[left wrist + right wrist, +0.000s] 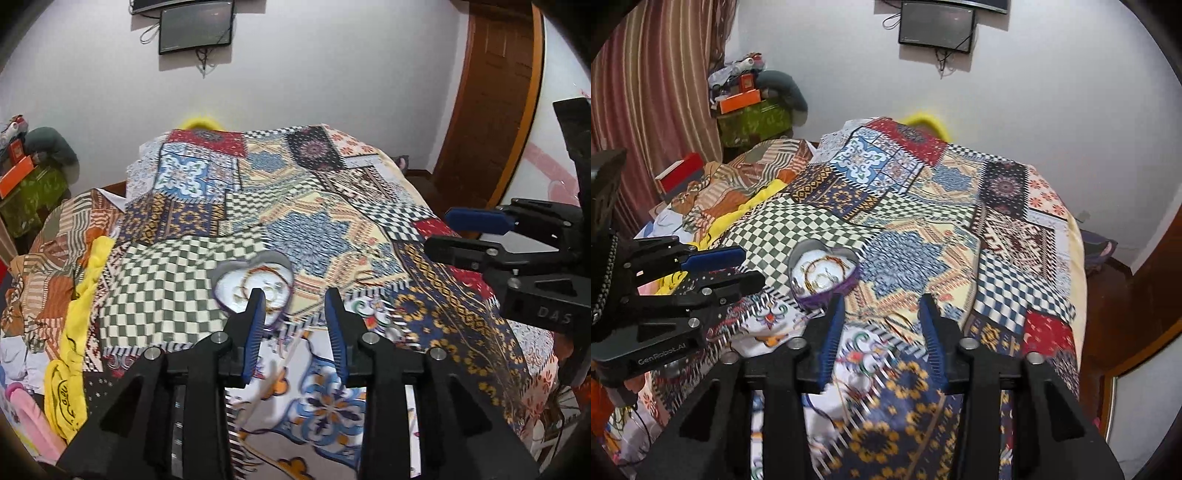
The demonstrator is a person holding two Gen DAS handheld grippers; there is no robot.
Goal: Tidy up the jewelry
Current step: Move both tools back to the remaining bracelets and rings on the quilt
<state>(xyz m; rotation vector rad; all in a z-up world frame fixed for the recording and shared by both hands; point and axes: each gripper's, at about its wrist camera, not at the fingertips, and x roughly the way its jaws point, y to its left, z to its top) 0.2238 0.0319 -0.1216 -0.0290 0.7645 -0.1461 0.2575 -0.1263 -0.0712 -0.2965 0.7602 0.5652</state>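
Note:
A heart-shaped jewelry box [251, 284] with a white lining and purple rim lies open on the patchwork bedspread [332, 229]; several gold chains and bangles lie inside it. It also shows in the right wrist view [822, 273]. A thin gold bangle [899, 325] lies on the spread in front of the box, between the right gripper's fingers. My left gripper [295, 299] is open and empty, just in front of and right of the box. My right gripper [881, 306] is open and empty above the bangle.
The right gripper shows at the right edge of the left view [517, 251]; the left gripper shows at the left of the right view [683, 280]. Yellow cloth [74, 350] and piled clothes lie left of the spread. A wooden door [491, 103] stands far right.

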